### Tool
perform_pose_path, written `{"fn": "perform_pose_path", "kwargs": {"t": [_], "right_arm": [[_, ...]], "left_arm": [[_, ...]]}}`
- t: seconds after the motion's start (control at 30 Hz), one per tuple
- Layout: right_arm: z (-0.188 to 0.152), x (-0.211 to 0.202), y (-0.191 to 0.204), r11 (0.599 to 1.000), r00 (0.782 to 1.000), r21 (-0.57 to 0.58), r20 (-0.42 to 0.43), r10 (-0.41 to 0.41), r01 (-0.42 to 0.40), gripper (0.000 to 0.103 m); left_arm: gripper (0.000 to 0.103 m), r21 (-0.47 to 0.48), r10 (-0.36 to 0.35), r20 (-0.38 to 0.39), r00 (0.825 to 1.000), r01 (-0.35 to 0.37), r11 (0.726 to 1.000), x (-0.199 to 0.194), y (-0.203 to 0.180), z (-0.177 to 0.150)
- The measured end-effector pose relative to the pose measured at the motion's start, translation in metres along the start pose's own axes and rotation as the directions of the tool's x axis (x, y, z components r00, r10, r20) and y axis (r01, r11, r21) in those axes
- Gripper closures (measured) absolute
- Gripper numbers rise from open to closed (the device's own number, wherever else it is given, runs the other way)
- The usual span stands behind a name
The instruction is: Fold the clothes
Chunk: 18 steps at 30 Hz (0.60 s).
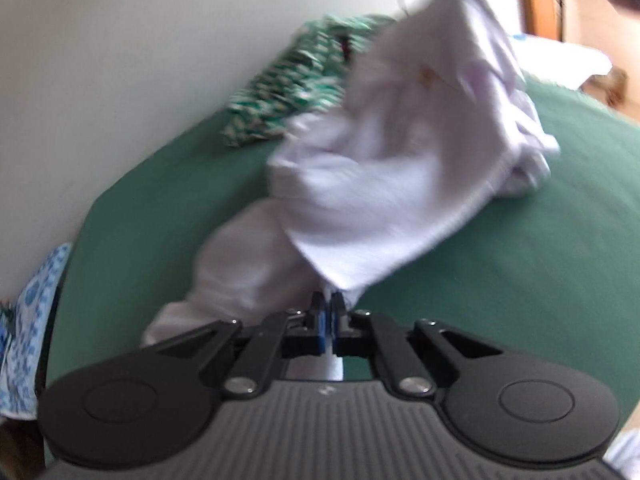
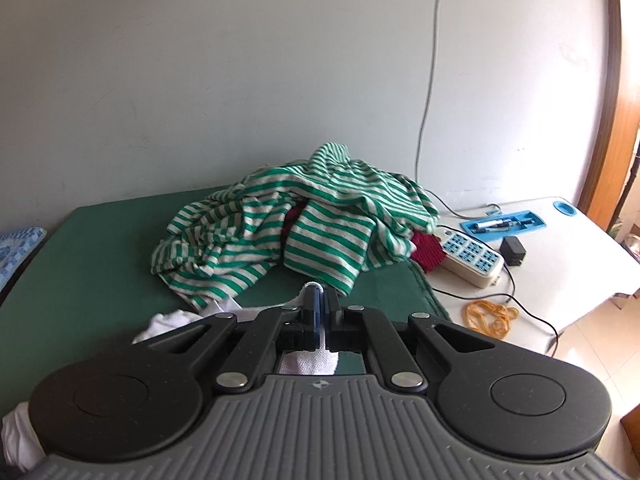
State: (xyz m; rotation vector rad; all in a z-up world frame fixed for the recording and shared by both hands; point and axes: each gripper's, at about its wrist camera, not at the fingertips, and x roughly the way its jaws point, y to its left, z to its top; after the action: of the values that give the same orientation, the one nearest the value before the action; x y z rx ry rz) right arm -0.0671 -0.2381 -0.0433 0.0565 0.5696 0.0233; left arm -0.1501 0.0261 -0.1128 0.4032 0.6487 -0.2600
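Clearly, both tongs were pinching the same white garment (image 1: pixel 384 184), which hung and draped over the green surface (image 1: pixel 540 240). At far left in the left wrist view, a blue-and-white patterned cloth (image 1: pixel 32 320) lay at the surface's edge by the wall (image 1: pixel 120 60). Further right, the left tongs (image 1: pixel 329 308) were pressed together on a corner of the white garment, whose blurred folds rose up and away toward the upper right, partly covering the green-striped garment (image 1: pixel 280 96) behind it.

In the right wrist view, the white garment (image 2: pixel 168 322) bunched at lower left, and a bit of it showed between the fingers of the right tongs (image 2: pixel 320 300), which were closed on it. Beyond them the green-striped garment (image 2: pixel 304 220) lay crumpled in a heap against the wall, with a dark red cloth (image 2: pixel 428 254) tucked at its right side. Further right, on the white table (image 2: pixel 560 272), sat a power strip (image 2: pixel 472 258), a black adapter (image 2: pixel 514 251), a blue tray (image 2: pixel 502 223) and some rubber bands (image 2: pixel 490 314).
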Motion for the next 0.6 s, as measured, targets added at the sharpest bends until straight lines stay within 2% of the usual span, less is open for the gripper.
{"fn": "perform_pose_path", "kwargs": {"t": [0.03,0.13,0.2,0.27,0.33,0.43,0.5,0.6], "right_arm": [[-0.002,-0.004,-0.005,1.0,1.0,0.011,-0.003,0.009,-0.009,0.102],[-0.007,-0.015,-0.018,0.998,0.999,0.044,-0.011,0.042,-0.041,0.102],[-0.006,-0.026,-0.024,0.994,0.996,0.073,-0.007,0.086,-0.085,0.102],[0.0,-0.04,-0.029,0.983,0.989,0.108,0.017,0.146,-0.147,0.102],[0.007,-0.056,-0.031,0.968,0.977,0.133,0.051,0.208,-0.213,0.102],[0.023,-0.087,-0.029,0.935,0.94,0.134,0.139,0.311,-0.329,0.102],[0.036,-0.107,-0.027,0.906,0.906,0.131,0.199,0.374,-0.403,0.102],[0.059,-0.14,-0.024,0.853,0.835,0.109,0.298,0.463,-0.511,0.102]], "left_arm": [[0.101,-0.039,0.004,0.034,0.999,-0.003,0.999,-0.011,0.01,0.004],[0.101,-0.103,0.082,0.138,0.987,-0.068,0.992,-0.047,0.039,0.021],[0.101,-0.137,0.136,0.191,0.972,-0.11,0.984,-0.072,0.059,0.036],[0.101,-0.172,0.17,0.263,0.95,-0.127,0.977,-0.102,0.081,0.052],[0.101,-0.194,0.213,0.341,0.916,-0.153,0.969,-0.135,0.097,0.066],[0.1,-0.232,0.264,0.438,0.86,-0.175,0.957,-0.181,0.118,0.084],[0.1,-0.259,0.292,0.492,0.82,-0.182,0.949,-0.21,0.131,0.093],[0.1,-0.283,0.345,0.558,0.755,-0.218,0.934,-0.253,0.143,0.107]]}}
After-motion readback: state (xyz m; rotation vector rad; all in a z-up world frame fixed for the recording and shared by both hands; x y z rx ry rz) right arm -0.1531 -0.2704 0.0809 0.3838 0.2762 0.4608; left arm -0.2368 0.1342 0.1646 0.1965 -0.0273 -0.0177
